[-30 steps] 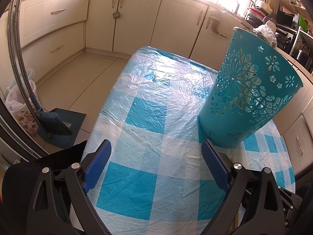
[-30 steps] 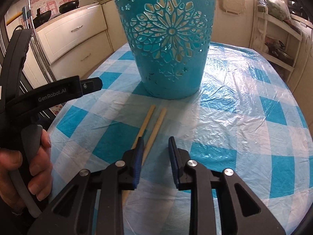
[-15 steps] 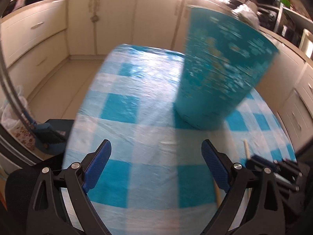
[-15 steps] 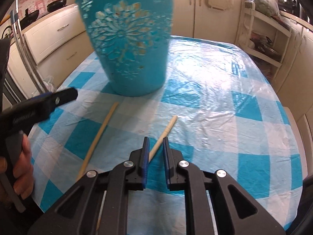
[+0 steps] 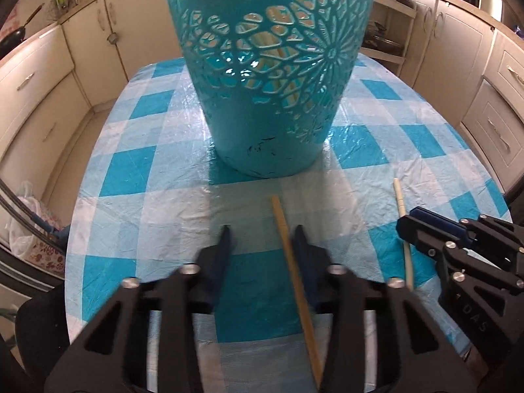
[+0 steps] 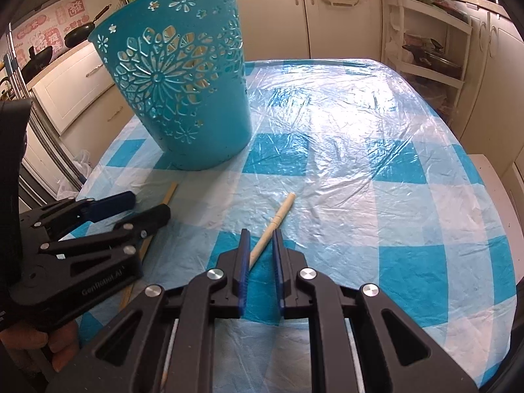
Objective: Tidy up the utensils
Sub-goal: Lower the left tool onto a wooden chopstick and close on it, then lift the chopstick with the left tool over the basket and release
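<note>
Lying between left gripper (image 5: 262, 245) fingers: chopstick (image 5: 296, 281).

We hold two black two-finger grippers with blue pads, both tilted down toward the teal perforated plastic basket (image 5: 271, 75). Our left gripper (image 5: 262, 239), nearer that basket, is closing its jaws around a flat tan wooden stick (image 5: 294, 271). Our right gripper (image 6: 260, 239), farther back, clamps a pale round wooden chopstick (image 6: 273, 226).
</note>
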### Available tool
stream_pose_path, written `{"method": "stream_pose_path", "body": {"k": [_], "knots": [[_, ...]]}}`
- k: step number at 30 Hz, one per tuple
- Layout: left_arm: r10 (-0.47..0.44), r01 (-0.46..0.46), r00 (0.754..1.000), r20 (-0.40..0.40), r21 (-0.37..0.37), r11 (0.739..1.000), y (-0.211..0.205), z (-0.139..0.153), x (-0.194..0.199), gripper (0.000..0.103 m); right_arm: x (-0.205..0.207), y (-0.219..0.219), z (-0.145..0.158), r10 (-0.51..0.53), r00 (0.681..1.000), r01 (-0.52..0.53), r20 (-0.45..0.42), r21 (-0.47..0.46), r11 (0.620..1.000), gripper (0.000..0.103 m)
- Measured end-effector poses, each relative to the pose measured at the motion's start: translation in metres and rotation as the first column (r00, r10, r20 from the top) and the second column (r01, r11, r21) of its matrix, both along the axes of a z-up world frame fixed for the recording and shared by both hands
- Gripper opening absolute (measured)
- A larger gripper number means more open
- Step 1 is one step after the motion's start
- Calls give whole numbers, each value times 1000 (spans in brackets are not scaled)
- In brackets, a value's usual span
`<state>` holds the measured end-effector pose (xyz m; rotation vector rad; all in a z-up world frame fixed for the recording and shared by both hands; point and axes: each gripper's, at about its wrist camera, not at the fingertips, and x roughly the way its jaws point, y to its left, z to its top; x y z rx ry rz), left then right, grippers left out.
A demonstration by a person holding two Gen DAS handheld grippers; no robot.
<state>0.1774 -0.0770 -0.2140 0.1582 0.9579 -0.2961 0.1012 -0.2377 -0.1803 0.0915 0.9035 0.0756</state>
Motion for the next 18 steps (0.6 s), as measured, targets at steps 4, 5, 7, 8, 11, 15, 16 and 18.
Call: {"method": "stream_pose_path", "body": {"k": [4,5,7,8,11,15,16,18], "knots": [[16,-19,999,-42,-71,997,14,0,8,5,-2,8,2,55,999,-55,-2,1,999,12],[24,-27,999,-45,-72,997,18,0,9,5,-2,9,3,61,998,-61,0,-6,998,12],[32,-36,998,-55,-88,995,27,-1,9,5,-2,9,3,58,998,-58,-2,-12,998,12],[33,-39,998,-62,-94,995,29,-1,9,5,0,7,2,50,999,-50,-9,-5,999,13],[28,-33,998,-62,-82,996,29,-1,10,6,4,5,0,33,999,-32,-17,17,999,13],[14,-17,999,-52,-58,998,25,-1,10,6,10,13,-1,65,998,-65,-26,12,998,13],[8,-10,999,-49,-54,998,24,-1,10,6,10,16,0,86,996,-85,-30,10,996,13],[-5,3,999,-51,-47,999,23,-1,13,6,13,22,1,111,993,-112,-33,-5,994,12]]}}
